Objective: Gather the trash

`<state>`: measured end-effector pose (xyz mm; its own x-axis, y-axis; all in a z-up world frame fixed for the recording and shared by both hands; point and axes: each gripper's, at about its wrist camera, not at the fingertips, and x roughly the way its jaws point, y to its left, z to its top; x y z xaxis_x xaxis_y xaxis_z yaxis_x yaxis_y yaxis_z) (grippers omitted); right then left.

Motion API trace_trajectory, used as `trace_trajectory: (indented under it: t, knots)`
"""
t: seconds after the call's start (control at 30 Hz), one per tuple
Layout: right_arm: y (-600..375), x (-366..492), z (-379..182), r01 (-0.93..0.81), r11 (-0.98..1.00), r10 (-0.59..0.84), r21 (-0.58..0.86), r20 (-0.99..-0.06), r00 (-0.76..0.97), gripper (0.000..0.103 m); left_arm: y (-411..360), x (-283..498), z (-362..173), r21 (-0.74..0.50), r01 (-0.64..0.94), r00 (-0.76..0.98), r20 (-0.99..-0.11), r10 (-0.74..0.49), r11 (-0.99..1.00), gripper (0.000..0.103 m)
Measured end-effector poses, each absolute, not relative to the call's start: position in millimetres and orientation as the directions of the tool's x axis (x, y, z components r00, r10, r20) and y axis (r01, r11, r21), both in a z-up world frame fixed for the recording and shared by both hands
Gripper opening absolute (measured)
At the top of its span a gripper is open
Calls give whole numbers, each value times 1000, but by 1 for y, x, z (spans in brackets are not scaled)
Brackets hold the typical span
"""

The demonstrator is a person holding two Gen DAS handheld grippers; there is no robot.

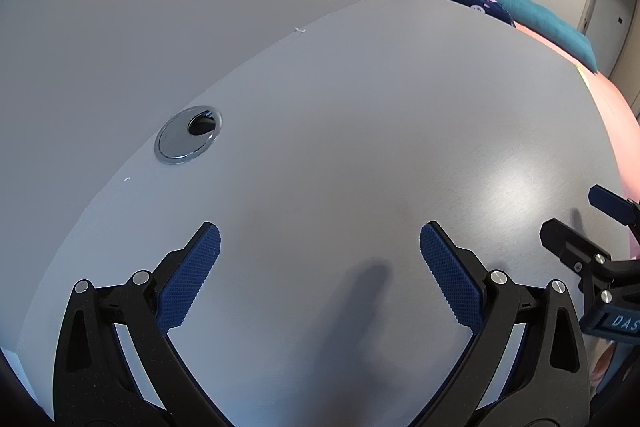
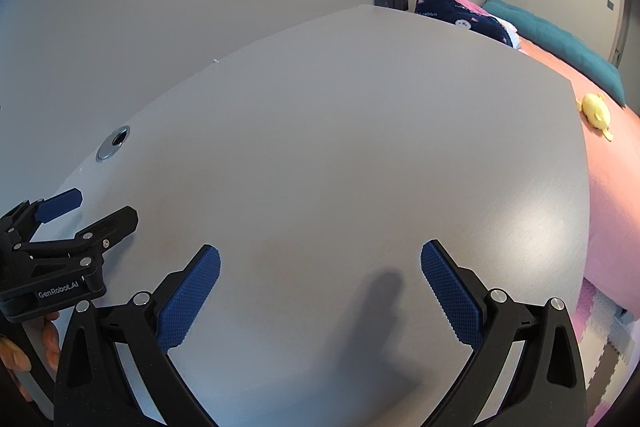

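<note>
We're holding the left claw point(image 1: 320, 233) wide apart over the grey desk point(image 1: 360, 107) near the chrome cable hole point(image 1: 188, 134), the right claw point(image 2: 320, 255) is gaping beside it too, and honestly we're not spotting any trash on the desk.

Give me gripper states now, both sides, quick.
Left gripper: open, jaws spread wide, holding nothing, over the desk.
Right gripper: open, jaws spread wide, holding nothing.
</note>
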<state>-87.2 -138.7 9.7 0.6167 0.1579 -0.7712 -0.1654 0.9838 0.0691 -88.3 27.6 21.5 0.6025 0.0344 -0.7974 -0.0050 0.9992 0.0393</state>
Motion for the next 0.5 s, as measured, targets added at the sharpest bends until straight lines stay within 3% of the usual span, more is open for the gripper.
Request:
trace_trajectory:
  t: [0.5]
  knots:
    - [-133,-81,-1,-154,987,137,55,-790,597,100,34,-85,10,42,-13,578,-815,42,999,97]
